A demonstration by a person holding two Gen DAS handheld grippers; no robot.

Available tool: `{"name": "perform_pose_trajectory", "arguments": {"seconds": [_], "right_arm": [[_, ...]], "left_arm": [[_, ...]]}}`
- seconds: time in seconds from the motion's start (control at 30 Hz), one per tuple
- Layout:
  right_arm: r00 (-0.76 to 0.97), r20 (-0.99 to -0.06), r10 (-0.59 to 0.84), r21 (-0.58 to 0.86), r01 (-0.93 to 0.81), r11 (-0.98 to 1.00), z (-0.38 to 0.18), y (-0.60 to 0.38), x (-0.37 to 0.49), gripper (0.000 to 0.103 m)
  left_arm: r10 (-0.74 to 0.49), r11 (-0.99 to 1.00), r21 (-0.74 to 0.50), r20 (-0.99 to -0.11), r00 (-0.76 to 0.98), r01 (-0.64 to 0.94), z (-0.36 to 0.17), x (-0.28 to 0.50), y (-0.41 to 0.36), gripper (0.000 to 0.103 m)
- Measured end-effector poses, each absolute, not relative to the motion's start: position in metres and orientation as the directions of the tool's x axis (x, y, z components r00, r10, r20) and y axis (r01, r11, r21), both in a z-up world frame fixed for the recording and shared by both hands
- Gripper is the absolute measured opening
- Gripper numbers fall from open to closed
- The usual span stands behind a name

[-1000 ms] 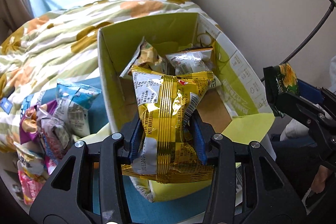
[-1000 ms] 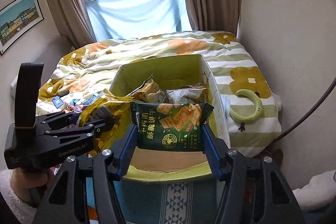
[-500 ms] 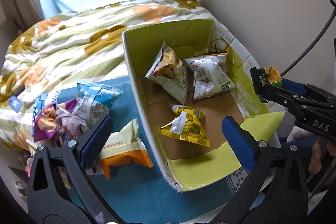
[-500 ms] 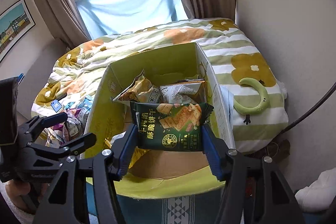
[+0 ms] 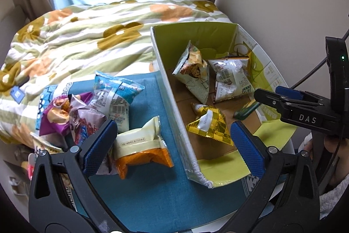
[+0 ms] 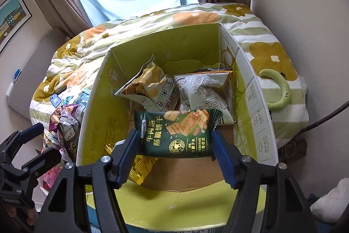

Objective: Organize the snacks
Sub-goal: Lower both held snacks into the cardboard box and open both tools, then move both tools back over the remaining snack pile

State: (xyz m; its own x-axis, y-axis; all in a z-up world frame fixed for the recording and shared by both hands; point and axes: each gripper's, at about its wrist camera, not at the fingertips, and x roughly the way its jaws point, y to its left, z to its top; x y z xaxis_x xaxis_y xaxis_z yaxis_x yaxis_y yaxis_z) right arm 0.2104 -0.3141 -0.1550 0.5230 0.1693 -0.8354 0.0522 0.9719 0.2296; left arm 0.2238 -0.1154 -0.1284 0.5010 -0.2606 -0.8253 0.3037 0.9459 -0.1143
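Note:
A green cardboard box stands on a blue cloth. Inside lie a gold packet, a tan packet and a white packet. My left gripper is open and empty above the box's left wall. A pile of loose snack packets lies left of the box, with a cream and orange packet nearest. My right gripper is shut on a dark green cracker packet and holds it over the box's near end. The packet's edge shows in the left wrist view.
A bed with a flowered quilt lies behind the box. A green crescent toy rests on the quilt right of the box. A wall stands close on the right. The left gripper shows at the lower left of the right wrist view.
My left gripper opened and dropped the gold packet into the box, then drew back to the left. My right gripper moved forward and down over the box with the green packet.

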Motion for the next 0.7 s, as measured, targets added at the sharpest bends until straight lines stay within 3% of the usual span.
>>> {"name": "perform_pose_trajectory", "arguments": {"seconds": [0.07,0.27,0.7], "right_arm": [[0.527,-0.831,0.177,0.24,0.052,0.969,-0.156,-0.314,0.21,0.083],[0.585,-0.796,0.157,0.212,0.026,0.977,-0.146,-0.312,0.194,0.101],[0.647,-0.748,0.146,0.196,0.005,0.981,-0.097,-0.314,0.147,0.101]], "left_arm": [[-0.261,0.947,-0.118,-0.825,0.501,0.3,-0.129,0.223,-0.113,0.103],[-0.267,0.945,-0.12,-0.821,0.505,0.304,-0.127,0.217,-0.115,0.103],[-0.256,0.948,-0.075,-0.753,0.606,0.308,-0.077,0.168,-0.111,0.103]]}}
